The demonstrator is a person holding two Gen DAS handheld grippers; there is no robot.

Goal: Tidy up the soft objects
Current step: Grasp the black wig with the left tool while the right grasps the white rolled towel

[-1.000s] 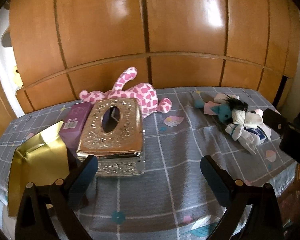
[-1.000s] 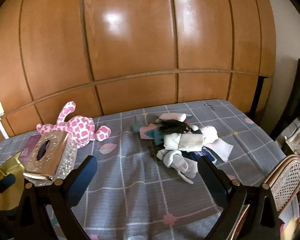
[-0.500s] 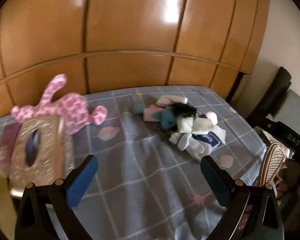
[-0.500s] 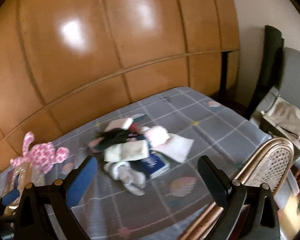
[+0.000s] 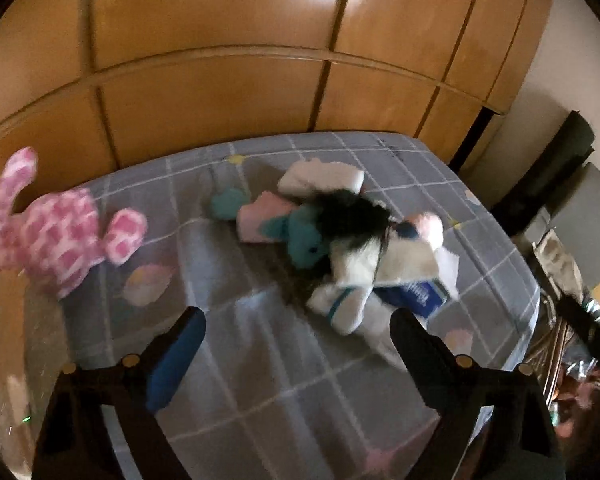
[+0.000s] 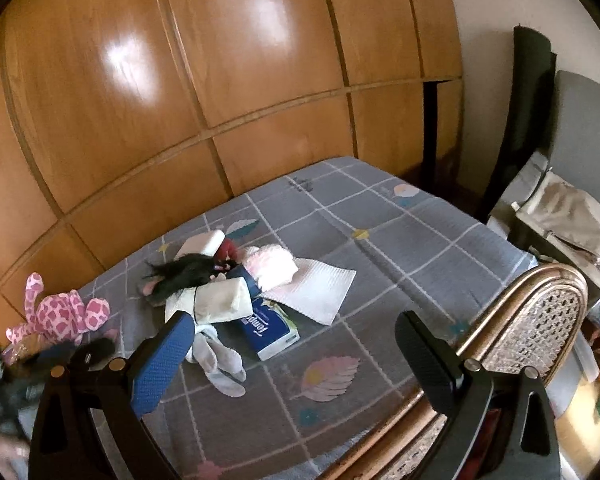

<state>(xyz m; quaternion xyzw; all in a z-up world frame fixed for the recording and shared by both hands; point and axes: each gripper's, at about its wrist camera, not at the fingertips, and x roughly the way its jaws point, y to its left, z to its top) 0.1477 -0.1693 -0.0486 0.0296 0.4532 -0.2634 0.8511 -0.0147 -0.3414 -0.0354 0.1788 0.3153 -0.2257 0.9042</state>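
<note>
Soft pile [image 5: 352, 240] on the grey checked bedspread [image 5: 284, 392]: teal plush, black fur, white socks, pink cloth, blue tissue pack; pink spotted plush [image 5: 56, 236] lies apart to the left. Left gripper [image 5: 296, 344] has just been closing slightly, jaws apart, nothing between them, pile just ahead. Right gripper [image 6: 288, 354] jaws wide, empty, socks by left finger.

We hold the left gripper [image 5: 296, 330] tilted steeply downward, jaws wide with nothing between them, though they have just been closing slightly. Our right gripper [image 6: 294, 332] also angles downward, fingers spread apart and gripping nothing.
</note>
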